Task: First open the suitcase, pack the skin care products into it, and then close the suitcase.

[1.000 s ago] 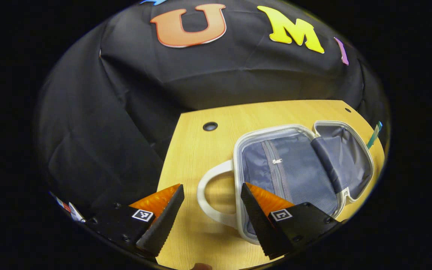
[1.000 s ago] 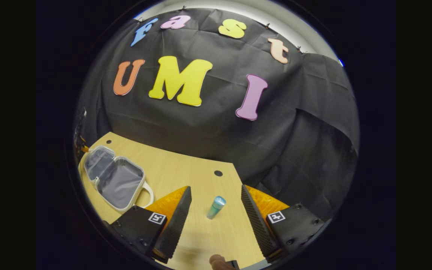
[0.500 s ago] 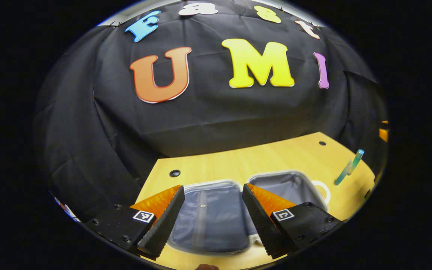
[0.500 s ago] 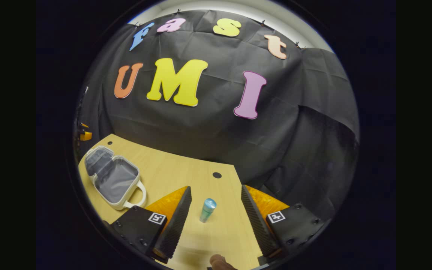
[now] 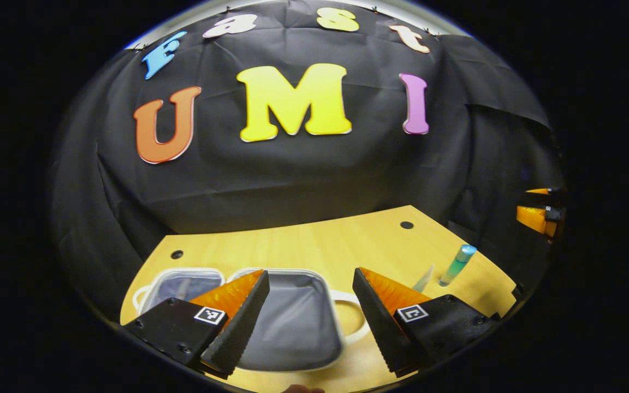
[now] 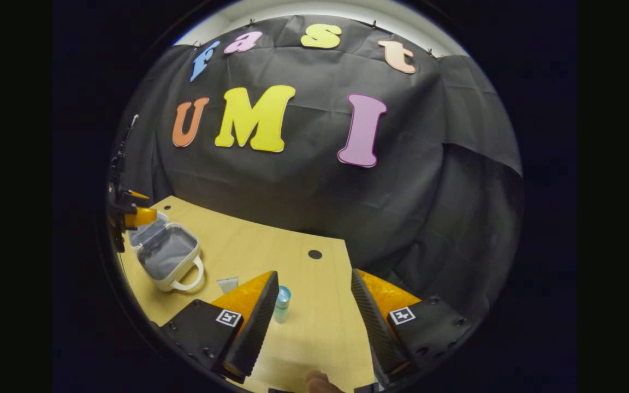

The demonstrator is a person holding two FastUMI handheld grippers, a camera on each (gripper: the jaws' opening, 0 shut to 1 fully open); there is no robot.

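One suitcase [image 5: 292, 327], two products [image 6: 282, 303].

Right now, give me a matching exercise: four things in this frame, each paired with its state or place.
1. suitcase
2. blue-capped bottle
3. clear tube
4. right gripper

a. standing upright on the table
b. open, holding nothing
c. lying flat between suitcase and bottle
d. lid open, grey lining showing

Pairs: 1-d, 2-a, 3-c, 4-b
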